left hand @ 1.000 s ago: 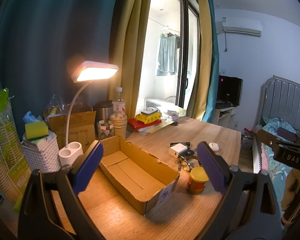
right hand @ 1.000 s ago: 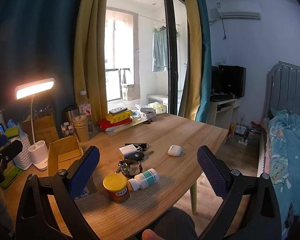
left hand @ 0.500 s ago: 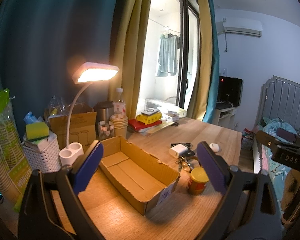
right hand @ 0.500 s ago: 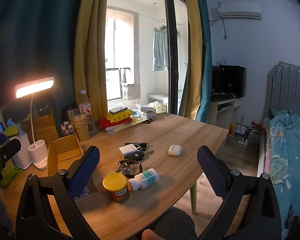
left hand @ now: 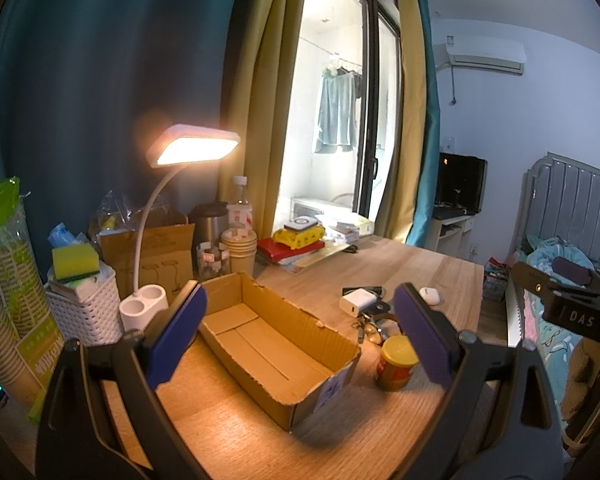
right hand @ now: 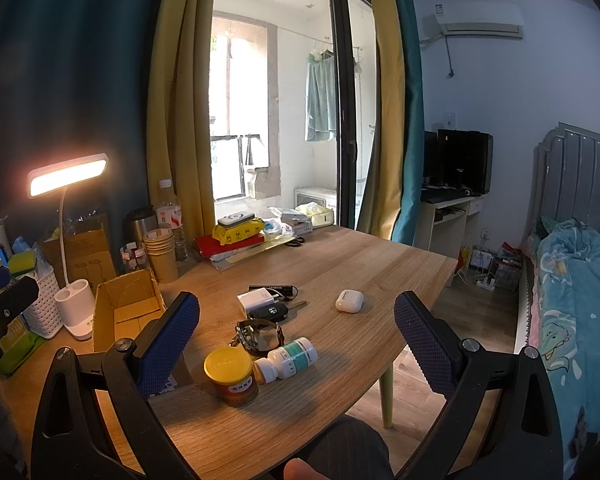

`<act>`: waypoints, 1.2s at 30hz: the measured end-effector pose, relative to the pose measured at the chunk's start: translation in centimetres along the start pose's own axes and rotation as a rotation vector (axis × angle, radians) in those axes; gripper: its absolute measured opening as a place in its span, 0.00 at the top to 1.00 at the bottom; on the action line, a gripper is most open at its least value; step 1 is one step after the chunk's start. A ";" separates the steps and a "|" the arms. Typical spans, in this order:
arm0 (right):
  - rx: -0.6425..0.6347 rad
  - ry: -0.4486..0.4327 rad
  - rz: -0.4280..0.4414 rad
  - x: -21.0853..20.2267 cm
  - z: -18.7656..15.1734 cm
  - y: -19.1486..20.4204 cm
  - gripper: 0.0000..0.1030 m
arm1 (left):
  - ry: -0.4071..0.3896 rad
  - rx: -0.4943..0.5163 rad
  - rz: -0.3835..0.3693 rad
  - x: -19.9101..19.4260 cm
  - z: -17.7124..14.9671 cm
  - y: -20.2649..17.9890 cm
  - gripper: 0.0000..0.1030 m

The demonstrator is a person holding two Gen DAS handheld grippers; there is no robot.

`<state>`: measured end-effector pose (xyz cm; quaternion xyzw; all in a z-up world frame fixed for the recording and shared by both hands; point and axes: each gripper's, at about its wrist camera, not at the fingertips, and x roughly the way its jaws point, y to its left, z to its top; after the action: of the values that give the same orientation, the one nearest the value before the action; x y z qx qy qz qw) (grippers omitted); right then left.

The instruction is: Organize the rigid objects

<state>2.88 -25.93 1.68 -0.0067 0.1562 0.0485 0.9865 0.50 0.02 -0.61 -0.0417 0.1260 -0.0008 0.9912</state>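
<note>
Cardboard box sits empty; jar just right of it; left tongs and right tongs gape, holding nothing.

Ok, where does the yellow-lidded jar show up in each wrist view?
Left wrist: the jar stands right of centre, low, on the table just past the cardboard box, beside the right finger.
Right wrist: the jar stands left of centre, low, with the white pill bottle lying at its right.
Shared landmark: the lit desk lamp, behind the box in both.
</note>
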 end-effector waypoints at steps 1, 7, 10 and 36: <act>0.001 0.001 0.001 0.0 0.0 0.0 0.03 | 0.001 -0.001 -0.001 0.0 0.0 0.0 0.08; -0.008 0.015 0.016 1.2 -0.4 0.3 0.03 | 0.020 0.001 0.007 0.6 -0.1 0.1 0.08; -0.018 0.032 0.032 2.7 -0.4 0.5 0.03 | 0.061 -0.024 0.038 2.0 -0.6 0.7 0.08; -0.030 0.221 0.090 16.2 -3.2 -0.9 0.03 | 0.610 -0.211 0.229 20.9 -9.1 8.6 0.34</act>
<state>17.29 -25.39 -6.41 -0.0196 0.2633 0.0938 0.9599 18.40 7.58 -15.38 -0.1276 0.4200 0.1109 0.8916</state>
